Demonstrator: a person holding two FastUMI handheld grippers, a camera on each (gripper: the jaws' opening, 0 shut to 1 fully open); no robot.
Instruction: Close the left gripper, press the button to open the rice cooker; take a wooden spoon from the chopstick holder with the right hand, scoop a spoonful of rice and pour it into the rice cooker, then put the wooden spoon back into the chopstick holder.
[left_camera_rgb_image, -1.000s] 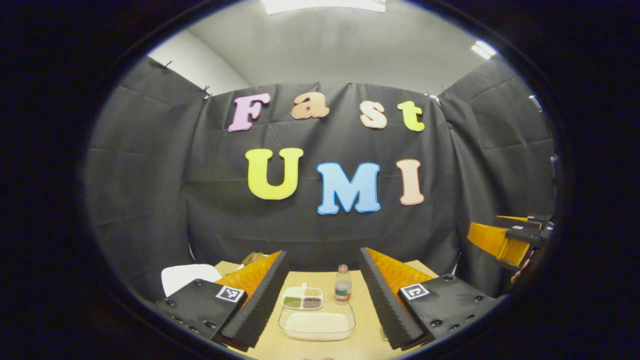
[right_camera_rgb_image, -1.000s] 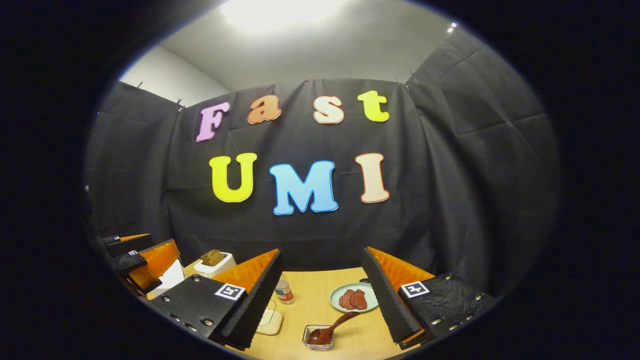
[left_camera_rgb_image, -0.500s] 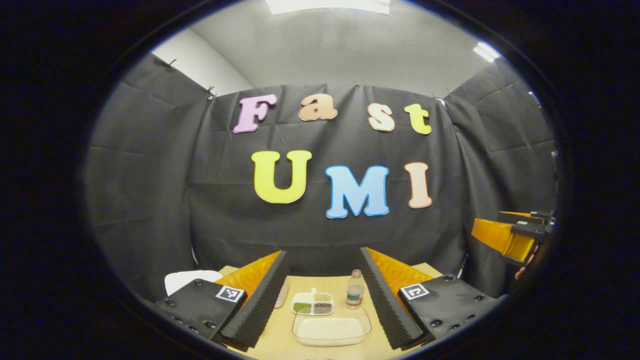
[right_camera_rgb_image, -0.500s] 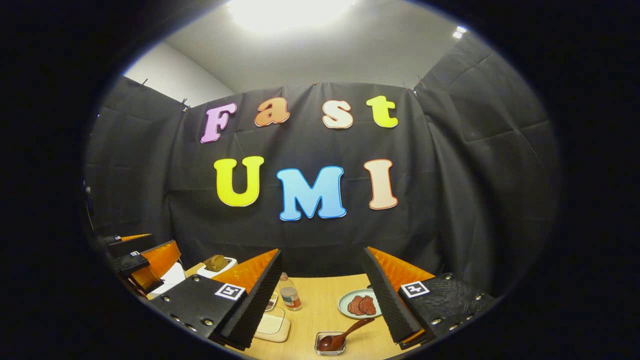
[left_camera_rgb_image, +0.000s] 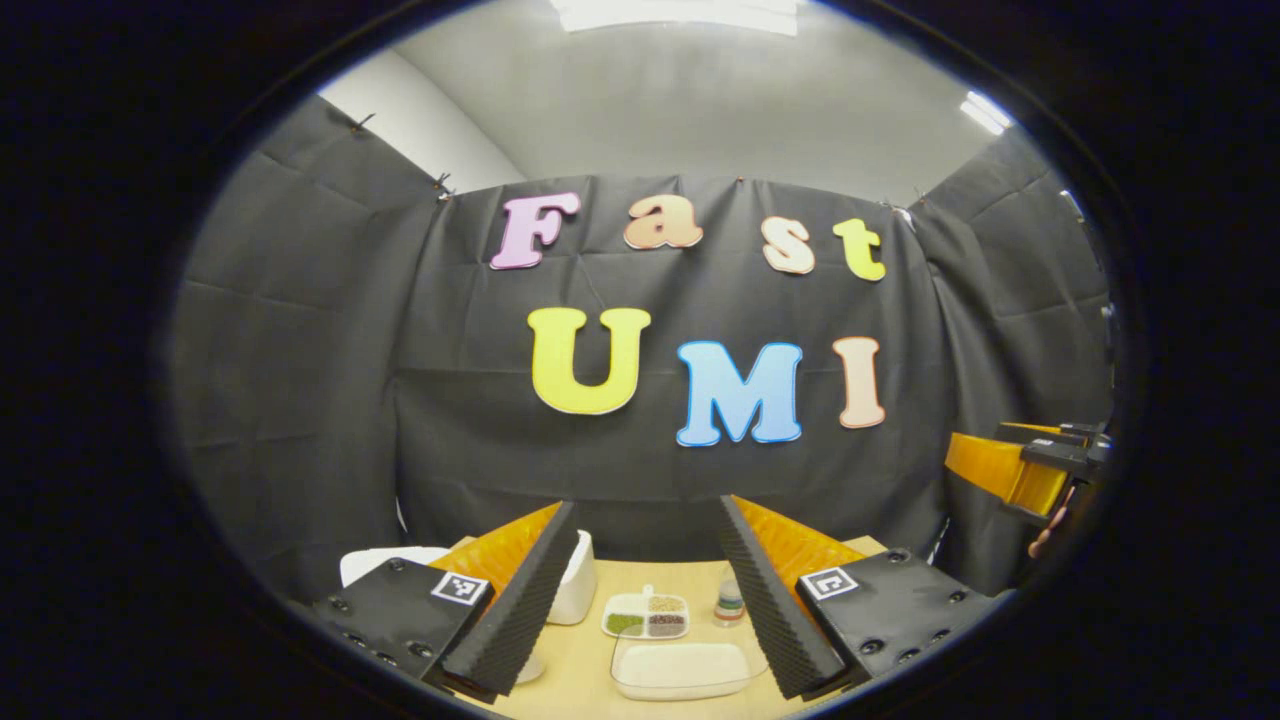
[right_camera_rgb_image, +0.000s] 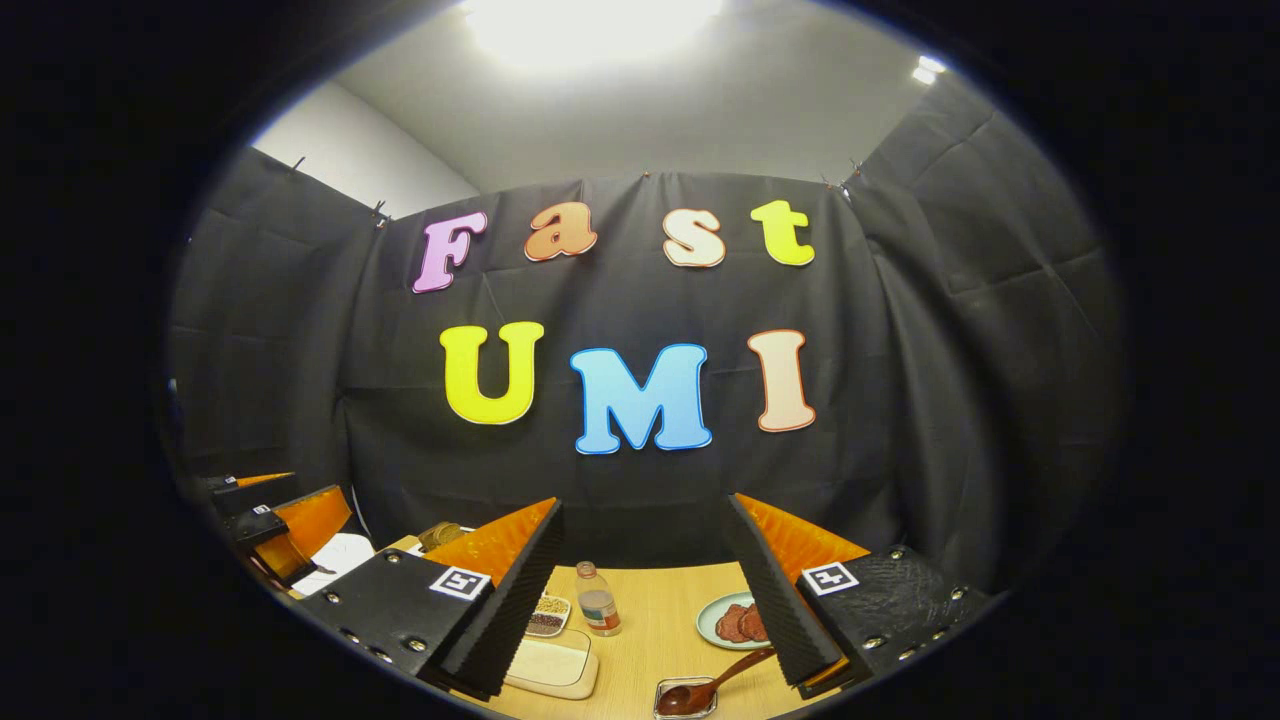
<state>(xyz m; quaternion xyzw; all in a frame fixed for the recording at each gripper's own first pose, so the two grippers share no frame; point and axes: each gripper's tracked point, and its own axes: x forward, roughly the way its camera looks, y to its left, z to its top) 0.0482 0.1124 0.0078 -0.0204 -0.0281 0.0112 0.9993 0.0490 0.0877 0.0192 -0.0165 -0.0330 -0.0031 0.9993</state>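
In the left gripper view my left gripper (left_camera_rgb_image: 647, 505) stands open above the table's near edge. Below its gap lies a clear tray of white rice (left_camera_rgb_image: 680, 668). A white rounded appliance (left_camera_rgb_image: 385, 562), apparently the rice cooker, shows at the left, mostly hidden by the left finger. My right gripper (right_camera_rgb_image: 645, 503) is open with nothing in it. A brown wooden spoon (right_camera_rgb_image: 712, 688) rests with its bowl in a small clear holder (right_camera_rgb_image: 685, 700), below the gap near the right finger. Each view shows the other gripper off to the side, held in the air: the right gripper (left_camera_rgb_image: 1015, 470), the left gripper (right_camera_rgb_image: 280, 515).
On the wooden table (right_camera_rgb_image: 650, 640) stand a divided dish of grains (left_camera_rgb_image: 648, 617), a small bottle (right_camera_rgb_image: 598, 610) and a plate of brown meat slices (right_camera_rgb_image: 735, 622). A white toaster (left_camera_rgb_image: 577, 590) sits behind the left finger. Black cloth walls close the booth.
Both views have swung left: the tray, dish and bottle slid rightward, and the white toaster came into the left gripper view. Both grippers stay open.
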